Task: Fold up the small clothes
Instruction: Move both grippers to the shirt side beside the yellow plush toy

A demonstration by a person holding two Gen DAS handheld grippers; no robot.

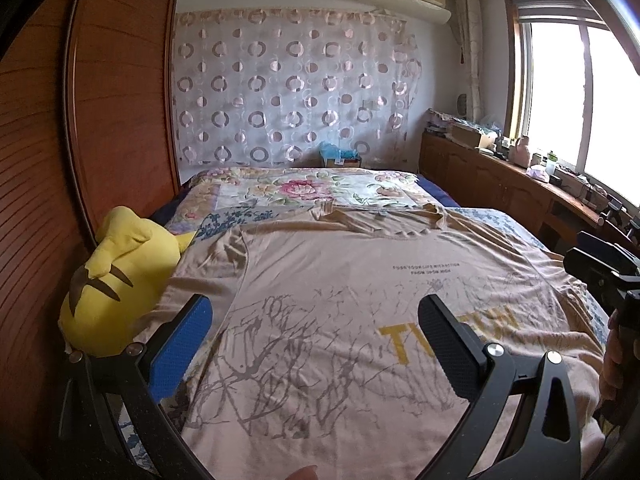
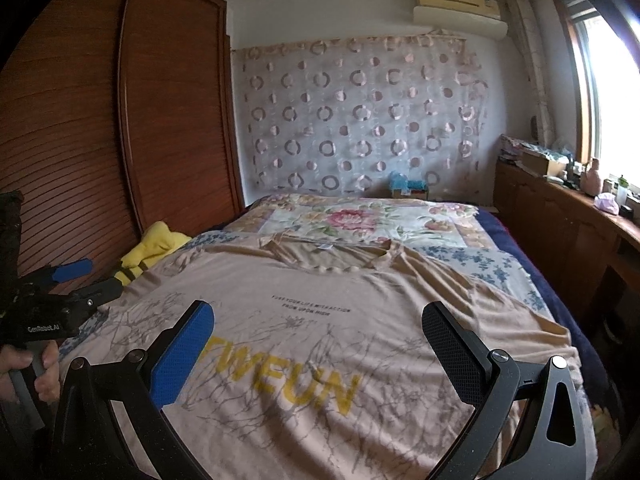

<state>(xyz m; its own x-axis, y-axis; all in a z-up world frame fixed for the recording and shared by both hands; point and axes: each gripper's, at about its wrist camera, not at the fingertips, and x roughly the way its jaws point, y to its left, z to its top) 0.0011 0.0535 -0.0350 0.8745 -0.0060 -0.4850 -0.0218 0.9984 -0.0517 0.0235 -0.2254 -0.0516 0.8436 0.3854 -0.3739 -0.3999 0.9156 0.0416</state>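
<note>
A beige T-shirt (image 1: 340,288) with yellow letters and a grey branch print lies spread flat, front up, on the bed, collar at the far end. It also shows in the right wrist view (image 2: 320,320). My left gripper (image 1: 316,312) is open and empty, hovering above the shirt's lower left part. My right gripper (image 2: 318,320) is open and empty above the shirt's lower middle. The right gripper shows at the right edge of the left wrist view (image 1: 600,268). The left gripper shows at the left edge of the right wrist view (image 2: 76,280).
A yellow plush toy (image 1: 116,280) lies at the bed's left edge beside the wooden wardrobe (image 1: 80,140). A floral quilt (image 1: 300,192) covers the bed's far end. A wooden cabinet (image 1: 500,176) with clutter runs along the right under the window.
</note>
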